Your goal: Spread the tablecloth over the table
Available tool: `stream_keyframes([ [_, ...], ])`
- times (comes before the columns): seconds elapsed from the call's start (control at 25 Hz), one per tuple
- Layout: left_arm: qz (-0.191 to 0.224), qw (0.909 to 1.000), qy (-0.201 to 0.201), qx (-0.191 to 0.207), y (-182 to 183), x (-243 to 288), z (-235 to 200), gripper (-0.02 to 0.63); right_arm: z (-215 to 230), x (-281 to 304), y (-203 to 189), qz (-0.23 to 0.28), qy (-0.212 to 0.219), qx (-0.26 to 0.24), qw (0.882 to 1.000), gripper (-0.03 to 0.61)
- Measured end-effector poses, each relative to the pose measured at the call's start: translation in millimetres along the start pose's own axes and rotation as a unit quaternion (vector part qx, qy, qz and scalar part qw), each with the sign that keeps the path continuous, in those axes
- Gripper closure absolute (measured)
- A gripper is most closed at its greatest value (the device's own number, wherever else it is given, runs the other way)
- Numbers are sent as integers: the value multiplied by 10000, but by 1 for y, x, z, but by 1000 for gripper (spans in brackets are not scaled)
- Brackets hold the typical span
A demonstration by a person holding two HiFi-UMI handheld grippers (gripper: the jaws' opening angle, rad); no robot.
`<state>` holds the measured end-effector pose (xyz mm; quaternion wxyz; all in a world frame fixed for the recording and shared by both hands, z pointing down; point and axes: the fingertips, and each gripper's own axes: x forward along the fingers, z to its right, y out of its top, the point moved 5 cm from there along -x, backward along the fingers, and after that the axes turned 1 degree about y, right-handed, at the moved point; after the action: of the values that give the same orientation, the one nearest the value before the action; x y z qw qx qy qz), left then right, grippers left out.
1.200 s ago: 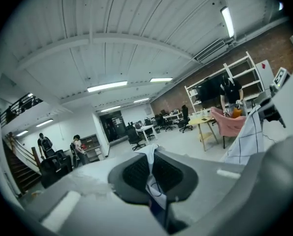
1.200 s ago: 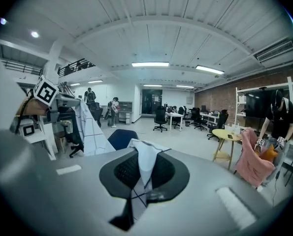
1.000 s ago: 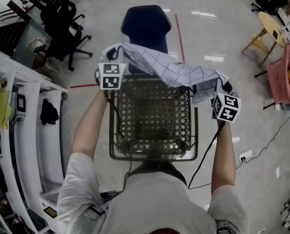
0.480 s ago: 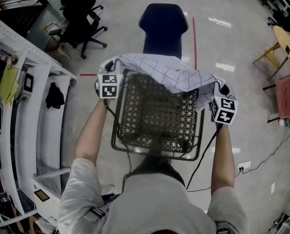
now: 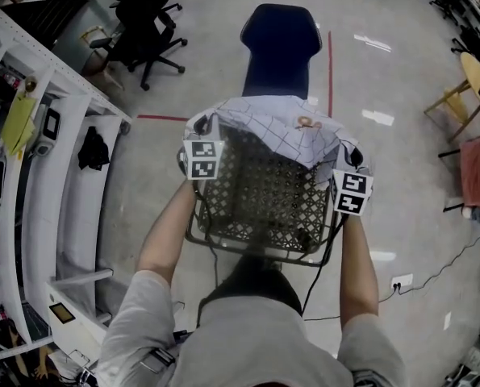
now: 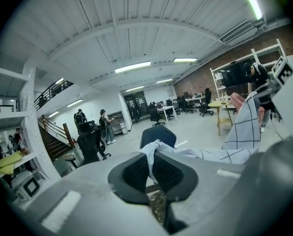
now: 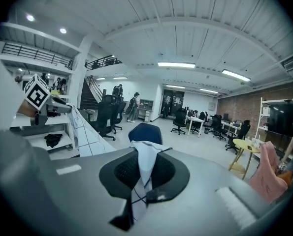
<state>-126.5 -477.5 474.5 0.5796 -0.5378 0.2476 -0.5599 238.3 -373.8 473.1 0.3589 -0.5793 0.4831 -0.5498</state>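
The mesh table [image 5: 256,200] stands on the floor [image 5: 385,79]; the checked tablecloth [image 5: 280,127] drapes its far edge.

Tablecloth [image 5: 280,127] over the table's [image 5: 256,208] far edge, chair [image 5: 276,43] beyond it, shelving [image 5: 62,184] at left

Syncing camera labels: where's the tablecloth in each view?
Head view: tablecloth draped over the table's far edge, centre.
Left gripper view: tablecloth centre, pinched in the jaws, trailing right.
Right gripper view: tablecloth centre, pinched in the jaws, trailing left.
Shared landmark: blue chair, behind it.

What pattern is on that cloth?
White tablecloth with a thin dark grid; clearest in the head view.
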Motion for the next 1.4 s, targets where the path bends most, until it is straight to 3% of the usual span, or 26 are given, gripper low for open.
stream_keyframes([
  [0.16,-227,9995,47,-209,-4,3,-19,592,14,-11,-5,22,-131,171,9998,571],
  [0.36,-215,9991,77,-356,-8,4,-33,592,29,-9,-6,94,-351,230,9991,571],
  [0.52,-254,9960,164,-844,-6,14,-91,592,4,17,41,187,-413,117,9989,571],
  [0.84,-89,9938,547,-965,-9,-2,-217,592,-72,60,99,446,-264,-67,9986,571],
  [1.0,-5,9919,845,-950,-11,-29,-259,592,-85,64,101,394,-221,-124,9989,571],
  [1.16,-328,9962,647,-479,-36,-45,-249,592,-73,53,79,177,-282,198,9992,571],
  [1.4,-393,9991,160,-90,-55,-55,-166,592,1,8,30,-12,-661,341,9972,571],
])
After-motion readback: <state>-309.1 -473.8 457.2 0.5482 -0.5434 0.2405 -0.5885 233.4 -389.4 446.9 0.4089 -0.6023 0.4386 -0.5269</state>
